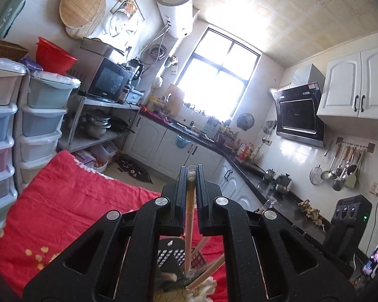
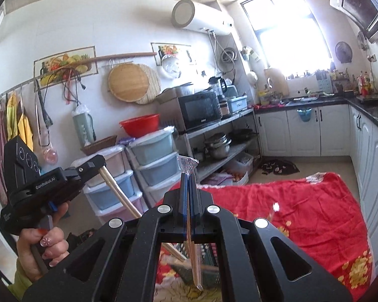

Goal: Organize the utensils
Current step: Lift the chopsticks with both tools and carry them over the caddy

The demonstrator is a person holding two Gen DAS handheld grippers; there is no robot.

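My left gripper [image 1: 191, 170] is shut on a wooden chopstick pair in a clear wrapper [image 1: 189, 226], which hangs down between the fingers toward a black perforated utensil holder [image 1: 171, 254] with more chopsticks in it. In the right wrist view, my right gripper [image 2: 189, 176] is shut on another wrapped chopstick pair [image 2: 192, 256]. The crinkled wrapper end [image 2: 187, 164] sticks out past the fingertips. The left gripper [image 2: 98, 162] appears there at the left, gripped by a hand [image 2: 45, 246] and holding its wooden stick [image 2: 118, 191] slanted down toward the holder [image 2: 210, 253].
A red cloth [image 1: 75, 196] covers the table under both grippers. Stacked plastic drawers [image 1: 2, 125] stand to its left, and a dark counter [image 1: 284, 201] with white cabinets runs along the right. A phone [image 1: 376, 254] leans at the right edge beside a black housing [image 1: 350, 216].
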